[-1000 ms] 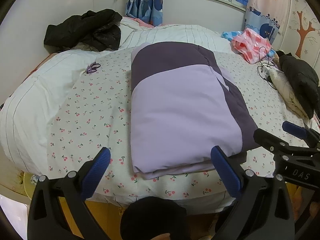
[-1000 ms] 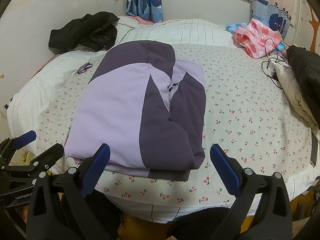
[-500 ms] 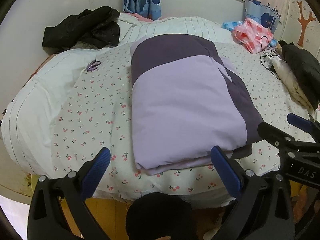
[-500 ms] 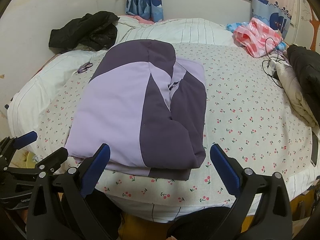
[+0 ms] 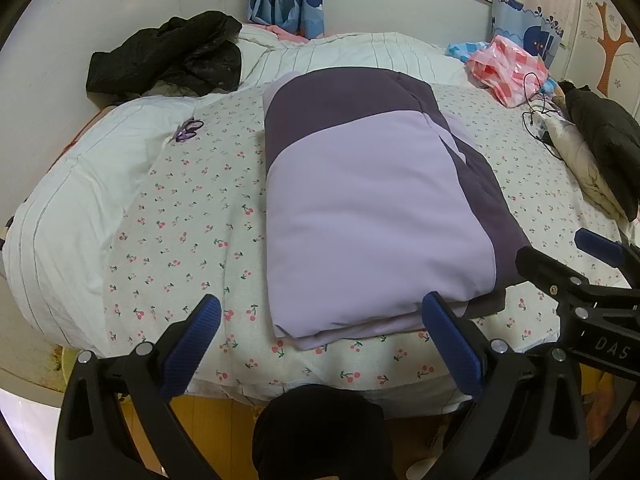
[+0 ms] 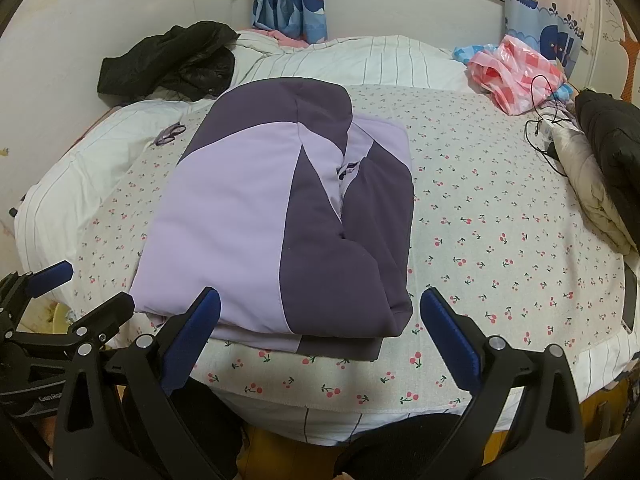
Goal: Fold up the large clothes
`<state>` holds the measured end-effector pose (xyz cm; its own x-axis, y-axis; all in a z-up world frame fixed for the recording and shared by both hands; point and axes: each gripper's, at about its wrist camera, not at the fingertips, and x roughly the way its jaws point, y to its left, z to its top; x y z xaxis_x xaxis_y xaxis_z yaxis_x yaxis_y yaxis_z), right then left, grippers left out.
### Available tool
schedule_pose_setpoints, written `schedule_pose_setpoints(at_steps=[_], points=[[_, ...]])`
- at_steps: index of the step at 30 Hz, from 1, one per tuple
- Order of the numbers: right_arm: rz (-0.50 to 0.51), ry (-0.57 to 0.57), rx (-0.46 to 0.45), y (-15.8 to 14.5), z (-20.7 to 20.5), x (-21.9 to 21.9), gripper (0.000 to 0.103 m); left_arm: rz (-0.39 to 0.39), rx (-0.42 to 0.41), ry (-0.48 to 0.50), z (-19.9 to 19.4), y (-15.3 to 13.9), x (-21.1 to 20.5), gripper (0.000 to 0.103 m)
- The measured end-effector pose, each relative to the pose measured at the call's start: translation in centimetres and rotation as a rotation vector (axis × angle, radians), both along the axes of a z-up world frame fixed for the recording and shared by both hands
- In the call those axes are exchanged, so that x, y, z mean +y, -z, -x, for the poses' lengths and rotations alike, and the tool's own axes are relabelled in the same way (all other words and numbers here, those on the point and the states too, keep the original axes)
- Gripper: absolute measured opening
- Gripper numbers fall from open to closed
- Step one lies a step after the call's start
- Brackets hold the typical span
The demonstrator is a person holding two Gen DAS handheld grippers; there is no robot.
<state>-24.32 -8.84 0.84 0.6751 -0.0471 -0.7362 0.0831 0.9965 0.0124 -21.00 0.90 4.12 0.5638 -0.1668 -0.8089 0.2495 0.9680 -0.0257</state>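
A: How is the padded purple jacket (image 5: pixel 376 208) expected to handle?

B: It is judged soft, bulky and light, springy when pressed; its stacked hem near the bed's (image 5: pixel 168 240) front edge would be gripped. It lies folded mid-bed.

A: And the jaws?

B: Both the left gripper (image 5: pixel 320 344) and right gripper (image 6: pixel 316 340) are spread wide, nothing held. The zip and inner fold are shown only by the right view.
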Motion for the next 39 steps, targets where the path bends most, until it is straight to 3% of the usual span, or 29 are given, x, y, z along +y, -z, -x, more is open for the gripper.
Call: schedule_pose_setpoints(at_steps=[27, 35, 39], points=[[-0.004, -0.01, 0.007, 0.2, -0.3, -0.7, 0.096, 0.037, 0.036, 0.018, -0.6, 0.5, 0.4, 0.096], [-0.006, -0.01, 0.009, 0.2, -0.4, -0.8, 0.096, -0.004, 0.043, 0.017, -0.9, 0.6, 0.3, 0.096], [-0.007, -0.008, 0.011, 0.4, -0.4, -0.9, 0.096, 0.07, 0.058, 0.032, -1.0, 0.4, 0.8, 0.096]])
